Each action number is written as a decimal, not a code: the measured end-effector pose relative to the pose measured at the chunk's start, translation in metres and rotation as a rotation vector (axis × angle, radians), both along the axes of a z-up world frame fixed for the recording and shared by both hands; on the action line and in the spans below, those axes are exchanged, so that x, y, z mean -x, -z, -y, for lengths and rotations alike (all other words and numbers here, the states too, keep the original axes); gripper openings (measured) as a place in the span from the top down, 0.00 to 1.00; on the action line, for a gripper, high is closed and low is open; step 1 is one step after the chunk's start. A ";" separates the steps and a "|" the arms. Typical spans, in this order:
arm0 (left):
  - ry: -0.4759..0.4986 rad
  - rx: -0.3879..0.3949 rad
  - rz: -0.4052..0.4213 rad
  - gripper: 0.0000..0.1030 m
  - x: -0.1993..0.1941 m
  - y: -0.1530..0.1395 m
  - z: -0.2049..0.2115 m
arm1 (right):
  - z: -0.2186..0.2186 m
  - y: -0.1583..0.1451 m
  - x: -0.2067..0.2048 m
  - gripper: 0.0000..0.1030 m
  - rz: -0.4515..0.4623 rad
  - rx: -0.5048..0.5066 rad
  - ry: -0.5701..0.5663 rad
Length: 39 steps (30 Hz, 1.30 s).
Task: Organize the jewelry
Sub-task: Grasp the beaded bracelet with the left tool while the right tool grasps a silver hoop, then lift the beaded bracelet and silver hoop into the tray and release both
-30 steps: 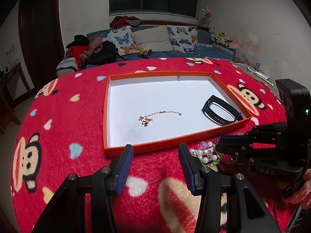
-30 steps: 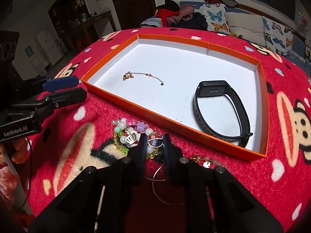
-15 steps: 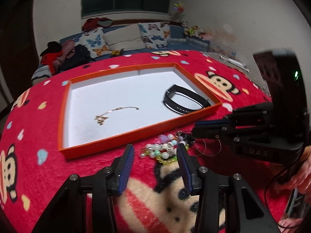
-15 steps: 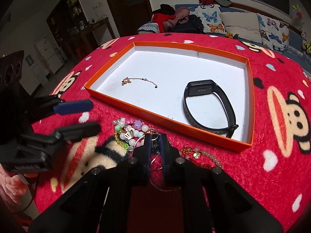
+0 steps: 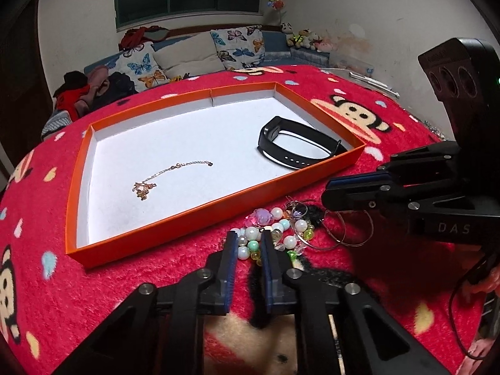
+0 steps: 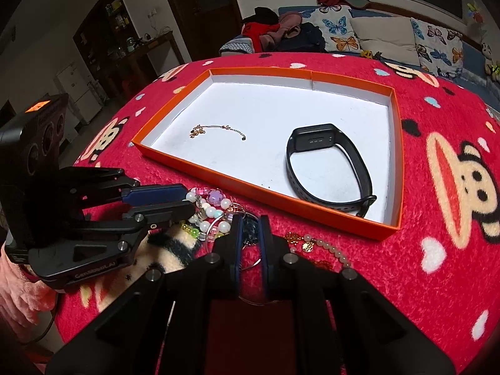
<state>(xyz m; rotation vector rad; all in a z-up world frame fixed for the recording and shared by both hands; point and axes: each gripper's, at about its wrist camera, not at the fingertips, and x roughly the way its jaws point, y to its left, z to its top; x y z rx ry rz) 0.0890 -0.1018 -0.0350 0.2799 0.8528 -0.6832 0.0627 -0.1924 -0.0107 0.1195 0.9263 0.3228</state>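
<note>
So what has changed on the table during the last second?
The left gripper swung right from the orange tray and narrowed its jaws around the beaded bracelet. The right gripper stayed nearly shut on the wire hoops. The gold chain and black fitness band did not move.

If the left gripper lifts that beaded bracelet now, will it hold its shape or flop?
The beaded bracelet will probably droop: it lies as a loose strand. Its round, glossy beads may slip between the left gripper fingers. It overlaps the wire hoops, so those might drag along.
</note>
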 end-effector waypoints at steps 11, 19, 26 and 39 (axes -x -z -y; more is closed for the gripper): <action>-0.083 0.055 0.046 0.93 0.011 -0.024 -0.029 | -0.002 0.000 0.007 0.73 0.004 0.010 -0.021; -0.133 0.112 0.094 0.93 0.025 -0.059 -0.061 | -0.005 0.000 0.012 0.58 0.010 0.014 -0.043; -0.140 0.121 0.103 0.93 0.033 -0.071 -0.071 | -0.014 -0.001 0.016 0.52 0.007 -0.010 -0.089; -0.144 0.104 0.085 0.93 0.035 -0.063 -0.069 | -0.046 0.000 0.006 0.46 0.004 -0.053 -0.208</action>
